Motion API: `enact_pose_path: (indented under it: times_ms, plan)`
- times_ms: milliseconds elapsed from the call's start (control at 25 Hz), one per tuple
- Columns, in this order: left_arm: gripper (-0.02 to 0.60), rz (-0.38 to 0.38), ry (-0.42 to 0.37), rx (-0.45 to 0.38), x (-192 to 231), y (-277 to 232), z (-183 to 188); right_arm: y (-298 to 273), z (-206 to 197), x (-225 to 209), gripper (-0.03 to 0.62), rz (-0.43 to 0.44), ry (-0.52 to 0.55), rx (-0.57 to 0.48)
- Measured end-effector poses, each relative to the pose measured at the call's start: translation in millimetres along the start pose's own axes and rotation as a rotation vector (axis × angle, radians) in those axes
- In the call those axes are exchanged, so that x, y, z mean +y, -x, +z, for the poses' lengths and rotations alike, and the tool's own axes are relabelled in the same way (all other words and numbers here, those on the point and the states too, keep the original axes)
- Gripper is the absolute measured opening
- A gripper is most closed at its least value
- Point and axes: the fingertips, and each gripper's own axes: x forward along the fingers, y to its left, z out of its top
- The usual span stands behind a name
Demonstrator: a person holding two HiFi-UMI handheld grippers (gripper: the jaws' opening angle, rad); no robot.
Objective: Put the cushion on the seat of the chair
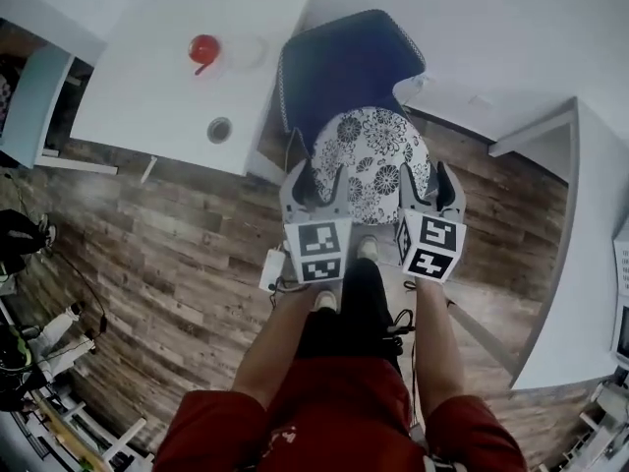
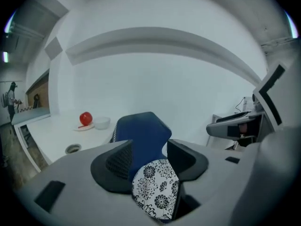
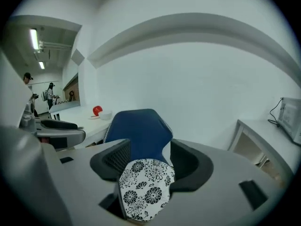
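The round cushion [image 1: 371, 160], white with black flowers, hangs between my two grippers in front of the blue chair [image 1: 346, 67] and hides its seat in the head view. My left gripper [image 1: 316, 180] grips the cushion's left edge and my right gripper [image 1: 432, 180] its right edge. In the left gripper view the cushion [image 2: 155, 192] stands pinched between the jaws of the left gripper [image 2: 150, 160], with the chair back [image 2: 141, 135] behind. The right gripper view shows the same: cushion [image 3: 143, 192] in the right gripper [image 3: 146, 163], chair back [image 3: 138, 131] beyond. Whether the cushion touches the seat I cannot tell.
A white desk [image 1: 147, 87] left of the chair carries a red object [image 1: 203, 47] and a pale bowl [image 1: 246, 49]. Another white desk [image 1: 580, 264] runs along the right. A white power strip [image 1: 272, 268] lies on the wooden floor by the person's feet.
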Motion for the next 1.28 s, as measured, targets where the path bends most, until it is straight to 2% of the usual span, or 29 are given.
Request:
enact_pose_path:
  times_ms: [160, 280, 400, 560, 800, 840, 880, 920, 960, 1040, 1120, 1280]
  plan:
    - [0.222, -0.013, -0.004, -0.078, 3, 47, 37, 51, 32, 15, 0.252, -0.010, -0.002, -0.069]
    - [0.222, -0.028, -0.035, -0.144, 0, 81, 62, 88, 54, 26, 0.252, -0.014, 0.017, -0.125]
    - [0.222, -0.047, -0.069, -0.204, -6, 110, 81, 121, 71, 36, 0.252, -0.021, 0.048, -0.181]
    - [0.222, -0.076, -0.076, -0.291, -15, 145, 106, 157, 93, 46, 0.252, -0.025, 0.077, -0.249]
    - [0.222, -0.108, -0.085, -0.361, -25, 182, 132, 201, 120, 54, 0.250, -0.030, 0.098, -0.351]
    - [0.221, -0.113, -0.081, -0.380, -26, 189, 138, 209, 124, 54, 0.226, -0.033, 0.097, -0.370]
    - [0.221, -0.119, -0.074, -0.402, -27, 197, 143, 216, 128, 53, 0.171, -0.039, 0.092, -0.389]
    - [0.216, -0.126, -0.069, -0.422, -28, 204, 148, 224, 131, 52, 0.089, -0.046, 0.084, -0.407]
    - [0.198, -0.130, -0.070, -0.438, -28, 211, 152, 230, 134, 52, 0.046, -0.049, 0.078, -0.420]
    - [0.115, -0.124, -0.085, -0.466, -27, 222, 161, 240, 140, 56, 0.034, -0.042, 0.079, -0.439]
    - [0.069, -0.118, -0.103, -0.480, -27, 230, 165, 247, 143, 61, 0.031, -0.043, 0.099, -0.454]
    - [0.035, -0.138, -0.111, -0.484, -33, 240, 168, 258, 145, 68, 0.029, -0.040, 0.125, -0.470]
